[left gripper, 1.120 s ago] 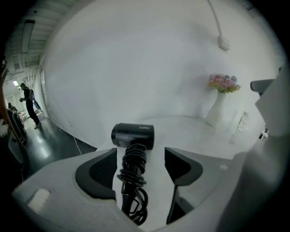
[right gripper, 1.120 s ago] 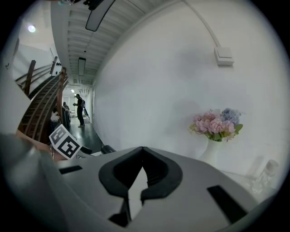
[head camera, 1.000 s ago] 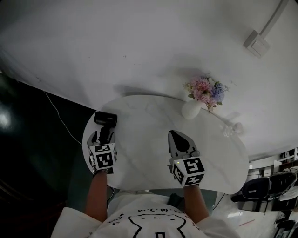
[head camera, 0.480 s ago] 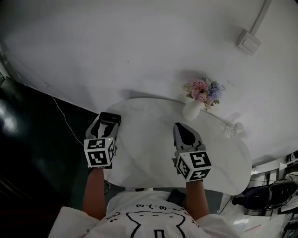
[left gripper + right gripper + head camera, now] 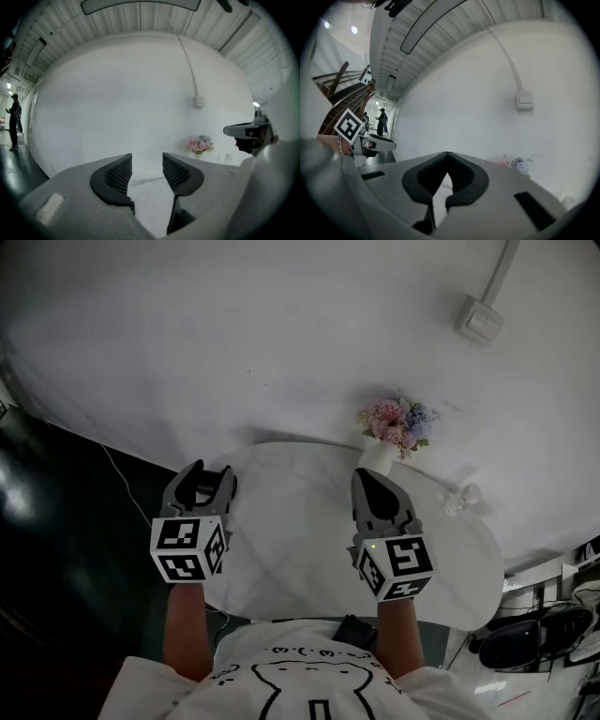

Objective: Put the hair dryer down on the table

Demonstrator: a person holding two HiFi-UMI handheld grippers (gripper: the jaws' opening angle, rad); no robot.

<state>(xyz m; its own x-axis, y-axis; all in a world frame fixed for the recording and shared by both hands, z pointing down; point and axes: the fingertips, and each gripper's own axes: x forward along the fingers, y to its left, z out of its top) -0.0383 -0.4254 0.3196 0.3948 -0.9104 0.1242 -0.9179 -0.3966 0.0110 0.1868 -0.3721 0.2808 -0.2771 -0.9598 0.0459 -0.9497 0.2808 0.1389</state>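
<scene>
My left gripper point(image 5: 208, 471) hangs raised over the left edge of the white oval table point(image 5: 300, 531). Its jaws are apart and closing. In the left gripper view nothing lies between the ribbed pads point(image 5: 119, 174); only the tabletop and the wall show past the left gripper point(image 5: 146, 164). I cannot make out the hair dryer in any view: from the head view the left gripper covers that part of the table edge. My right gripper point(image 5: 367, 476) is held above the table's middle, shut with its tips touching point(image 5: 447, 155) and nothing in them.
A white vase of pink and purple flowers point(image 5: 389, 423) stands at the table's far edge, a small clear glass piece point(image 5: 461, 498) to its right. Dark floor with a thin cable point(image 5: 122, 486) lies left of the table. A person point(image 5: 14, 122) stands far off.
Both grippers have risen toward the camera and forward. The black hair dryer seen at the left table edge in front of the left jaws a second ago is now covered by the left gripper.
</scene>
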